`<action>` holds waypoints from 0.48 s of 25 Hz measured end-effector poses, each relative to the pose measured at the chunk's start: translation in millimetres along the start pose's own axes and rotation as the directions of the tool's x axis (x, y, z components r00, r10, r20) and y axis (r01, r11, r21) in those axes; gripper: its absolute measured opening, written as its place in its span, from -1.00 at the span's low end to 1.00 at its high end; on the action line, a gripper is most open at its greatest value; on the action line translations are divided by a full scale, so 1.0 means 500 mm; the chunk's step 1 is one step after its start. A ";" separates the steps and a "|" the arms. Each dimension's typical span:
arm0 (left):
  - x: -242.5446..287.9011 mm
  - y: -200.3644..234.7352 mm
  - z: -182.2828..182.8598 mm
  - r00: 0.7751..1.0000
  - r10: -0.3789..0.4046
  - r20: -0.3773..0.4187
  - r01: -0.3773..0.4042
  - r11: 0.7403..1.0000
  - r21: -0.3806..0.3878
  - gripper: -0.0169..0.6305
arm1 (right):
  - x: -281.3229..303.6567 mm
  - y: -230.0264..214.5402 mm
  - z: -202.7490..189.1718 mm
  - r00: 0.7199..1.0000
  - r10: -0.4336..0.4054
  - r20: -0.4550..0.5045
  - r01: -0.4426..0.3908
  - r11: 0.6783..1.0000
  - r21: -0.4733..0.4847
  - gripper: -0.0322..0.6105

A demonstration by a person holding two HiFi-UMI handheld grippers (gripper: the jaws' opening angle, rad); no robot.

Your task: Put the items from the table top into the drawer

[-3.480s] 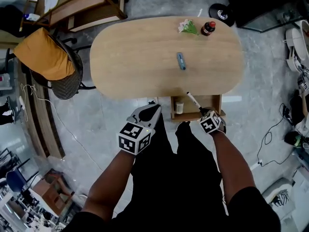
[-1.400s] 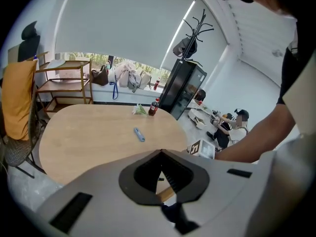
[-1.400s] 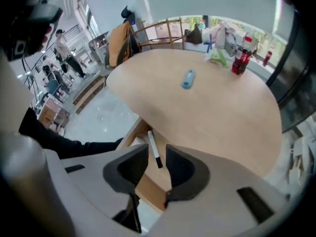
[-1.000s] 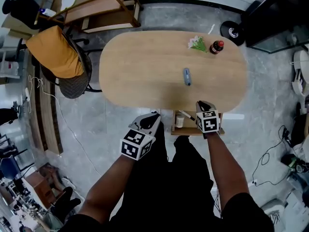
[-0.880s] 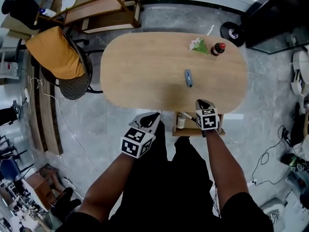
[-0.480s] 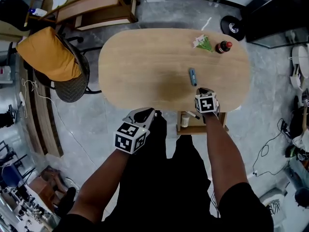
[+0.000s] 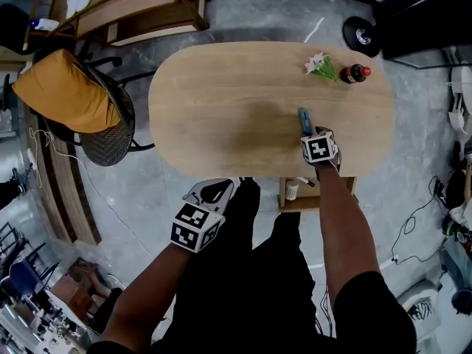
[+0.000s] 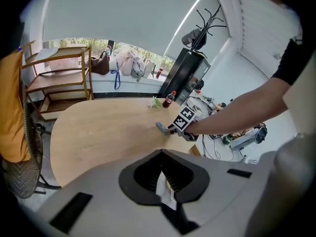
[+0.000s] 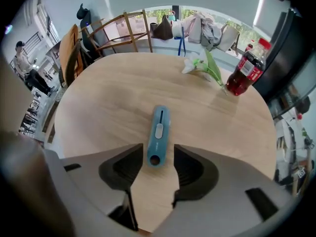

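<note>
Jaws of the right gripper (image 9: 158,151), just opened partway, straddled only the butt of the blue utility knife (image 9: 158,130) on the table (image 9: 106,100), with the drawer (image 7: 299,206) at its 6 o'clock. Pinching there could swing it loose. The left gripper (image 8: 163,181) was closed and empty.

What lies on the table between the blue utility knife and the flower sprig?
Nothing: only bare wooden tabletop separates the blue utility knife from the flower sprig, shown clearly in the right gripper view.

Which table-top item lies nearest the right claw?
The blue utility knife: its end lies inside the right claw, whose jaws have just been opening. The bottle and flower sprig sit far beyond.
</note>
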State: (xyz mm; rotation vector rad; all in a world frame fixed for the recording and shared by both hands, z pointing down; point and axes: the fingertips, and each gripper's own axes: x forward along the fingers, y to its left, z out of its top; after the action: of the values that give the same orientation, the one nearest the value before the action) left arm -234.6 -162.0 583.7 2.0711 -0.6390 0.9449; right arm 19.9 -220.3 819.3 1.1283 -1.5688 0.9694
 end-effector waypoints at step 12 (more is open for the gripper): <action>-0.003 0.007 -0.003 1.000 -0.004 -0.014 0.005 1.000 0.012 -0.94 | 0.018 0.013 -0.011 0.999 -0.037 -0.034 0.036 0.999 -0.028 -0.52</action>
State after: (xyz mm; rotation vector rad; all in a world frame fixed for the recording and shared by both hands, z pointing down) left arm -238.4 -162.8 584.5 2.0741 -0.6226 0.9618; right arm 13.6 -215.4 828.7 1.1119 -1.5241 0.9356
